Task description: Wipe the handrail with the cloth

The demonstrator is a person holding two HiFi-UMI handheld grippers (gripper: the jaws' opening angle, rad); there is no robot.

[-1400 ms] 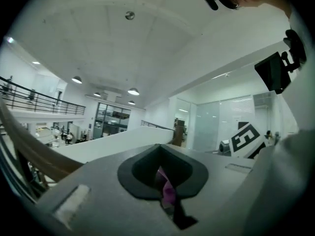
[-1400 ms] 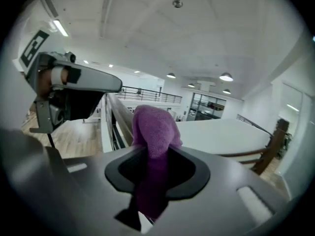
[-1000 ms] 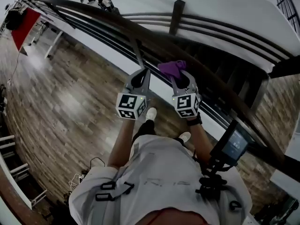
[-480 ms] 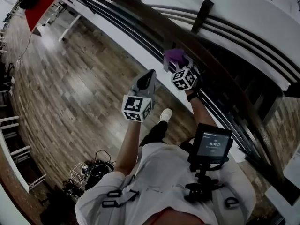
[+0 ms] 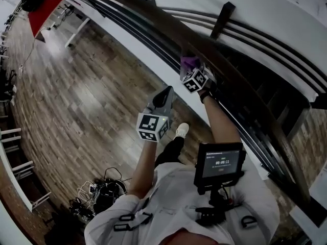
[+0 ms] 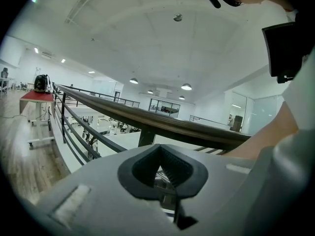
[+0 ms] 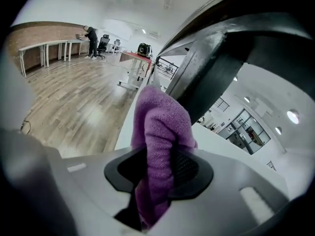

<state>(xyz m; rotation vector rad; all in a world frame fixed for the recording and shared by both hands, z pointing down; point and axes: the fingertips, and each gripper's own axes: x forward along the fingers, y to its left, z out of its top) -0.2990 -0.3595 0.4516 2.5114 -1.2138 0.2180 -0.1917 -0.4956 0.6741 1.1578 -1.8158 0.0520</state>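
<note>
A dark curved handrail [image 5: 214,50] runs across the head view above thin black rails. My right gripper [image 5: 190,66] is shut on a purple cloth [image 5: 189,62], and the cloth sits right at the handrail. In the right gripper view the purple cloth [image 7: 160,146] stands up from between the jaws against the dark handrail [image 7: 221,53]. My left gripper [image 5: 165,93] hangs lower and to the left, away from the rail, jaws shut with nothing between them. In the left gripper view the handrail [image 6: 162,124] passes across ahead of the left gripper [image 6: 162,168].
A dark post [image 5: 223,18] holds the handrail above the cloth. Wooden flooring [image 5: 76,96] spreads to the left, with a red table [image 5: 47,6] far off. A screen [image 5: 219,162] hangs at the person's chest. Cables [image 5: 99,190] lie on the floor below.
My right gripper has carried the purple cloth up and forward to the handrail. The left gripper has dropped lower and away from the rail. The view has swung, showing more floor.
</note>
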